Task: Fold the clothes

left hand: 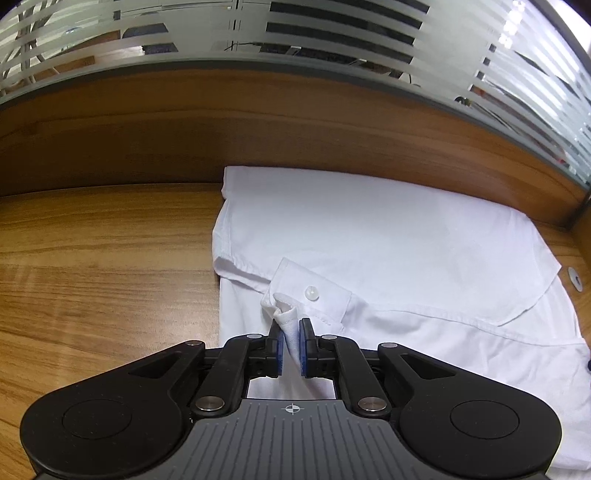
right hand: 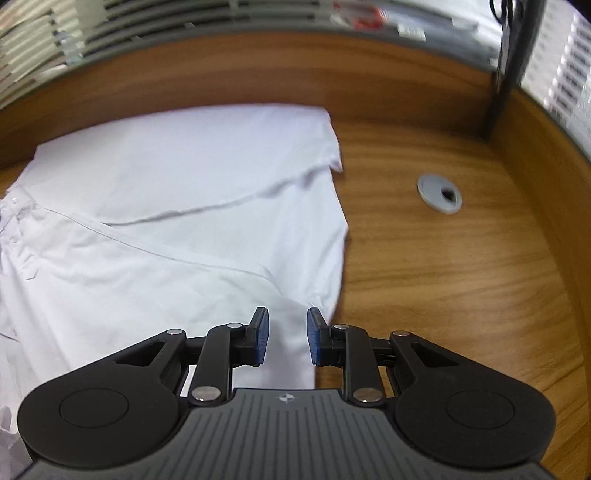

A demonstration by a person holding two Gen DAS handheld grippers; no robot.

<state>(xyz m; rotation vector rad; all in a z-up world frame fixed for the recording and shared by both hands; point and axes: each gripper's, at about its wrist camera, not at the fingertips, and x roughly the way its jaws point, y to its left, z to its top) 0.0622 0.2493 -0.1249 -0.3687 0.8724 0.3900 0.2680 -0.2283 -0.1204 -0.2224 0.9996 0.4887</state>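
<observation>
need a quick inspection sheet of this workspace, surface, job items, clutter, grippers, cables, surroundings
surface: wood-grain desk top with a raised wooden back edge.
job's things: white button-up shirt lying partly folded on the desk; its buttoned cuff lies on top.
clutter: grey round cable grommet set in the desk to the right of the shirt; nothing else seen.
grippers: left gripper jaws shut on a pinch of shirt fabric by the cuff; right gripper jaws open over the shirt's right edge, holding nothing.
cables: pale cables behind the glass, far left.
surroundings: frosted striped glass partition behind the desk; dark post at the right corner.
</observation>
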